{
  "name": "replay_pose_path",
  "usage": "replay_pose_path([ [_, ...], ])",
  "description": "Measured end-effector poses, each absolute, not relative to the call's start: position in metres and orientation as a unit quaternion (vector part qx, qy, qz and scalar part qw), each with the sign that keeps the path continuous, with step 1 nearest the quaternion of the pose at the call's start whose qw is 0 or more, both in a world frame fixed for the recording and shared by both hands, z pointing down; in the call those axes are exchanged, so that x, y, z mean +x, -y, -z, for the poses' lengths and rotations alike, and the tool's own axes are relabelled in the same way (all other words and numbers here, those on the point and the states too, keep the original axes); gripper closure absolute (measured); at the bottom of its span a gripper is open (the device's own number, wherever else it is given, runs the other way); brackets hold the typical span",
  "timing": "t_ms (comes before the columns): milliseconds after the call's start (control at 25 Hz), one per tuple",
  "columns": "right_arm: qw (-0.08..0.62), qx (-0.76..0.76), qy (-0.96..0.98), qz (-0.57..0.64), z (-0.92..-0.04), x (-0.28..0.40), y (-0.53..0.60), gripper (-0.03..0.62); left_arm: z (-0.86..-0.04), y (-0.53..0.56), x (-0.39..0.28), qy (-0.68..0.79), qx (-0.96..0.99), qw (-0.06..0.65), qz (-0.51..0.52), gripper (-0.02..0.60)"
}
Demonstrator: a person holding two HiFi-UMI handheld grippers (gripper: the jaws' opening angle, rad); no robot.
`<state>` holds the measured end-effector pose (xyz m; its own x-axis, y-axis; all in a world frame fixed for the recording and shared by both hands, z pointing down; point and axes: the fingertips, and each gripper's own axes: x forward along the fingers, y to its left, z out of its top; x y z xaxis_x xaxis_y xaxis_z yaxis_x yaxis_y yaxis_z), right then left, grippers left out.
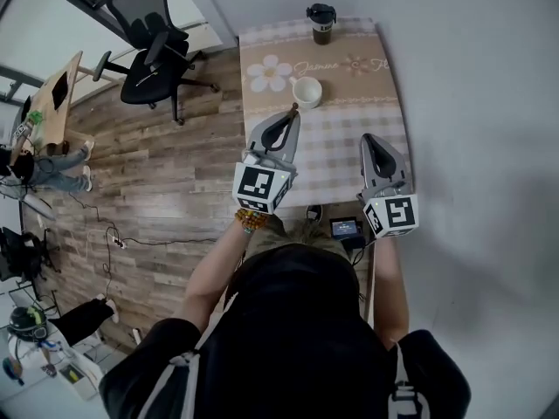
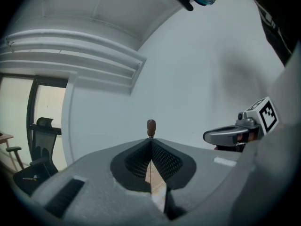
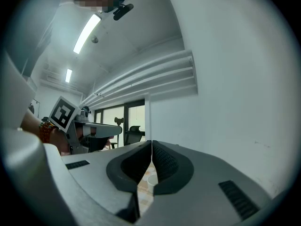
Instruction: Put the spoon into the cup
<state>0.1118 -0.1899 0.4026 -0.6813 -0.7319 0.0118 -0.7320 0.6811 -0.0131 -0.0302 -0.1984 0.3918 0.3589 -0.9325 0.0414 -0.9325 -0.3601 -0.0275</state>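
Observation:
A white cup (image 1: 307, 92) stands on the checked tablecloth of the table (image 1: 336, 142), beside a daisy print. My left gripper (image 1: 292, 112) is shut on the spoon (image 1: 291, 108); its tip sits just short of the cup's near-left rim. In the left gripper view the spoon's brown wooden end (image 2: 151, 126) sticks up above the closed jaws of the left gripper (image 2: 151, 141). My right gripper (image 1: 371, 139) hovers over the table's right side, shut with nothing in it, and its jaws also meet in the right gripper view (image 3: 152, 144). A bit of the cup (image 3: 151, 179) shows below them.
A dark lidded tumbler (image 1: 321, 23) stands at the table's far edge. A small device with a screen (image 1: 345, 228) lies near the front edge. A black office chair (image 1: 148, 42) is on the wooden floor to the left. A white wall runs along the right.

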Motion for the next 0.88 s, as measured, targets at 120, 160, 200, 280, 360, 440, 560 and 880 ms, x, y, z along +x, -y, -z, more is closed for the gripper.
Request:
replay_pose_path([
  [120, 0.008, 0.394, 0.919, -0.014, -0.409, 0.113, 0.197, 0.585, -0.398, 0.210, -0.029, 0.566, 0.824, 0.005, -0.025, 0.571],
  [160, 0.010, 0.392, 0.920, -0.013, -0.410, 0.112, 0.201, 0.585, -0.399, 0.215, -0.029, 0.567, 0.824, 0.005, -0.022, 0.571],
  [200, 0.011, 0.391, 0.920, -0.013, -0.412, 0.112, 0.204, 0.585, -0.400, 0.219, -0.030, 0.568, 0.823, 0.006, -0.019, 0.571],
  [280, 0.013, 0.394, 0.919, -0.019, -0.418, 0.112, 0.211, 0.585, -0.406, 0.226, -0.033, 0.569, 0.822, 0.010, -0.015, 0.571],
  [360, 0.015, 0.398, 0.917, -0.022, -0.425, 0.110, 0.215, 0.585, -0.414, 0.231, -0.037, 0.568, 0.822, 0.015, -0.016, 0.571],
  [440, 0.016, 0.405, 0.914, -0.021, -0.428, 0.108, 0.220, 0.585, -0.422, 0.238, -0.042, 0.564, 0.825, 0.017, -0.018, 0.571],
  [560, 0.020, 0.405, 0.914, -0.013, -0.427, 0.099, 0.222, 0.585, -0.432, 0.247, -0.048, 0.555, 0.832, 0.019, -0.023, 0.571],
  [880, 0.028, 0.425, 0.905, -0.023, -0.427, 0.087, 0.215, 0.585, -0.440, 0.265, -0.059, 0.536, 0.843, 0.030, -0.026, 0.571],
])
